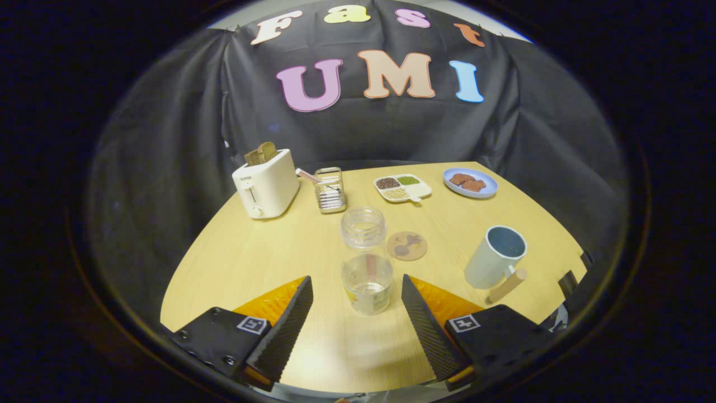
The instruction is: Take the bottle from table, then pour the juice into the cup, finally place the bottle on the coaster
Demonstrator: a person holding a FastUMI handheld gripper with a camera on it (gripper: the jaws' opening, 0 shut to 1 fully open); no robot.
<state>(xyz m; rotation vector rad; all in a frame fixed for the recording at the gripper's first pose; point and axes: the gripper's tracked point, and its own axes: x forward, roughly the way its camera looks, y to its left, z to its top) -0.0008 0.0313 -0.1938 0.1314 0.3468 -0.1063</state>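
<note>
Gripper view is looking down along the tongs (357,305), whose two fingers are standing wide apart, touching nothing. Between them, a little ahead of the tips, the bottle (366,260) is standing upright on the counter (268,252); it is clear, its wide mouth seems to be without a cap, and only a little liquid is sitting low inside it. Just beyond the bottle, slightly to the right, the round coaster (407,245) is lying flat and free. Further right, the cup (495,257) is waiting with its wooden handle turned toward the camera. At the far side a toaster (266,183), a small metal rack (329,190), a divided dish (403,187) and a blue plate (470,182) are sitting well apart from the work. I am judging that the step in hand is the approach for the grasp, so nothing of the pouring is done yet. To do it well, the tongs should be going forward straight and level until the lower body of the bottle is standing evenly between both fingers, then closing gently, because the plastic looks thin and may be bending or slipping. Keeping the bottle upright while lifting is important, since the mouth looks open.
</note>
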